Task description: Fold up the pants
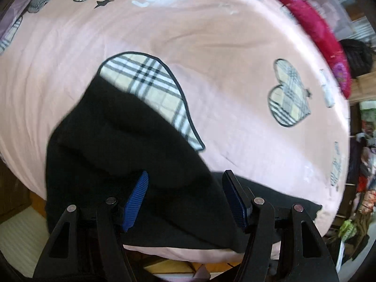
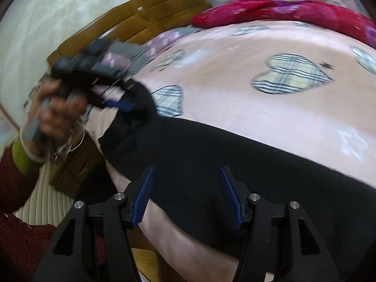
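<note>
Wide bed [image 1: 211,47] under a pale pink sheet printed with tan plaid hearts, black stars and white lettering, filling most of both views. Crimson floral quilt [image 2: 282,14] bunched along the far edge of the bed. Brown wooden headboard [image 2: 164,7] behind it, against a pale wall. Purple-and-grey patterned pillow [image 2: 164,40] at the head end.

Black soft-fabric pants [image 2: 235,164] spread flat near the bed's near edge, stretched in a long band across the pink sheet; one end raised off the sheet into a soft hump [image 1: 129,141], covering part of a large plaid heart [image 1: 150,82].

Dark red fuzzy sleeve with a green cuff [image 2: 21,157] at the left of the right wrist view, with the hand [image 2: 58,117] wrapped round a grey handle, blurred.

Left gripper [image 1: 185,199], black frame with blue ribbed pads, poised over the raised end of the pants: jaws spread wide, black cloth showing in the gap, pads not pressing on it. Same gripper in the right wrist view [image 2: 119,104], beside the pants' end.

Right gripper [image 2: 186,197], same build, over the middle of the black band: jaws parted, nothing clamped, cloth lying below and between them.
</note>
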Demonstrator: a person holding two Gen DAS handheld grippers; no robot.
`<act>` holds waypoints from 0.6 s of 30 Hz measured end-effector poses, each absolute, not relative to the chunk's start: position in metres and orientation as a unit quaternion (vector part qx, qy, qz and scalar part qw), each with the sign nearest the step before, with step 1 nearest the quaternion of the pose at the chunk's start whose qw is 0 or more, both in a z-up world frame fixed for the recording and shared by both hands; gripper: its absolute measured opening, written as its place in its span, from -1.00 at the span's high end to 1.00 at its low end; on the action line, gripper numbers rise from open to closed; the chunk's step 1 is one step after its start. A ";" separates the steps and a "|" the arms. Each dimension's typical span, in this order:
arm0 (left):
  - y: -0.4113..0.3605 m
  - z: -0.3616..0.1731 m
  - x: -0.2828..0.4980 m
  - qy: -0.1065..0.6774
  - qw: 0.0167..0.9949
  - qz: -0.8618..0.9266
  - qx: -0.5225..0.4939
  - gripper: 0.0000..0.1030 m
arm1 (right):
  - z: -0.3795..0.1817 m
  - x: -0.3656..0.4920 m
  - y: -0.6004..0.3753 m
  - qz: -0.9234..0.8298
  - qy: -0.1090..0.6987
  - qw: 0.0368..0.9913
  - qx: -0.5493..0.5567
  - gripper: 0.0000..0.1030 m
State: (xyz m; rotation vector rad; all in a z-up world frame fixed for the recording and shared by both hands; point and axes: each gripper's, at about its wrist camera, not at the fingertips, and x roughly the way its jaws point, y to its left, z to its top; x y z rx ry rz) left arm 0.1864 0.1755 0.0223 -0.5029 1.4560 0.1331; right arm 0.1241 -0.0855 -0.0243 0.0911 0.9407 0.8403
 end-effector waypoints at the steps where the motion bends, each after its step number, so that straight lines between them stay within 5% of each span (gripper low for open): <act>1: 0.175 0.021 0.195 0.665 0.711 0.069 -0.218 -0.28 | -0.025 0.125 -0.079 0.398 0.441 0.803 0.038 -0.14; 7: 0.163 0.004 0.223 0.710 0.679 0.097 -0.157 -0.26 | -0.045 0.138 -0.032 0.432 0.465 0.773 0.004 -0.14; 9: 0.158 -0.003 0.221 0.715 0.678 0.103 -0.138 0.02 | -0.056 0.142 -0.019 0.440 0.478 0.760 0.003 -0.14; 11: 0.157 -0.009 0.216 0.715 0.682 0.101 -0.117 0.75 | -0.065 0.143 -0.010 0.449 0.487 0.749 0.001 -0.13; 12: 0.157 -0.011 0.211 0.711 0.687 0.099 -0.113 0.75 | -0.068 0.143 -0.006 0.451 0.490 0.746 -0.002 -0.10; 16: 0.164 0.000 0.180 0.676 0.720 0.082 -0.132 0.89 | -0.073 0.139 0.000 0.452 0.488 0.747 -0.019 0.74; 18: 0.172 0.009 0.158 0.651 0.739 0.069 -0.160 0.92 | -0.068 0.136 -0.003 0.456 0.479 0.750 -0.014 0.84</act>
